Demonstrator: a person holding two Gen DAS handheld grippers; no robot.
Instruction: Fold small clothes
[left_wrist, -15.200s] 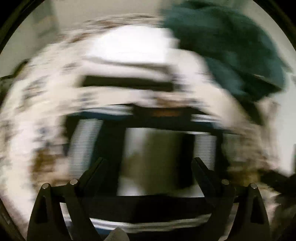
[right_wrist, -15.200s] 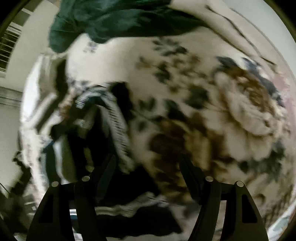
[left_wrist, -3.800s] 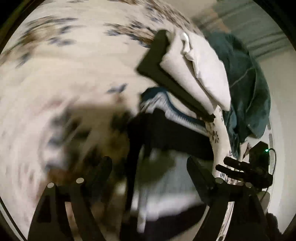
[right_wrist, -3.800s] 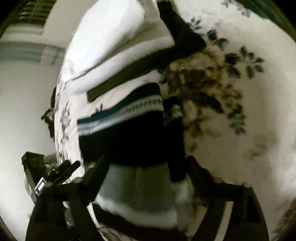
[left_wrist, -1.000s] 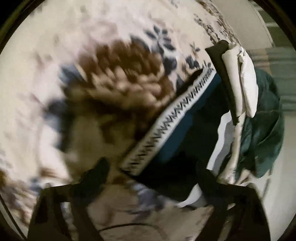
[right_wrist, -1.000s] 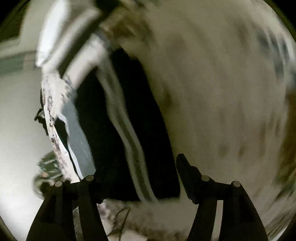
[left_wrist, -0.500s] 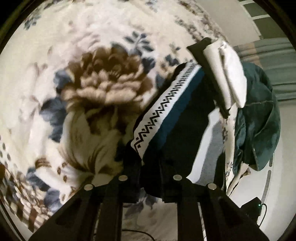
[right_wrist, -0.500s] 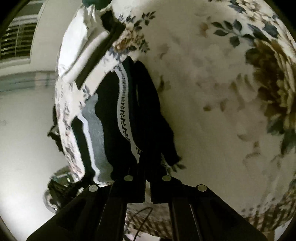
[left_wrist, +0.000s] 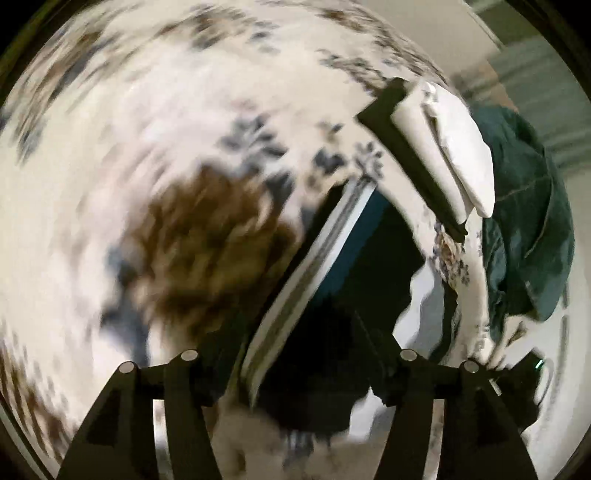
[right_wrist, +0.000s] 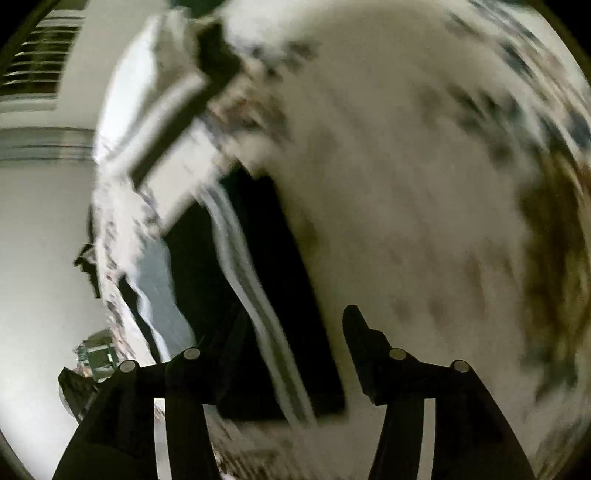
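Observation:
A dark sweater (left_wrist: 354, 280) with a white patterned band and a grey panel lies on the floral bedspread (left_wrist: 147, 147). It also shows in the right wrist view (right_wrist: 258, 295). My left gripper (left_wrist: 295, 354) is open with its jaws wide apart over the sweater's near edge. My right gripper (right_wrist: 291, 339) is open too, its jaws astride the sweater's near end. Neither holds any cloth. Both views are motion-blurred.
A stack of folded white and dark clothes (left_wrist: 443, 155) lies beyond the sweater, also in the right wrist view (right_wrist: 166, 122). A dark green garment (left_wrist: 528, 229) is heaped behind it. The bed edge and a small device (right_wrist: 96, 358) lie at the left.
Half a second ago both grippers were shut on the sweater's edge. Now both have opened and let it go, and the sweater lies flat.

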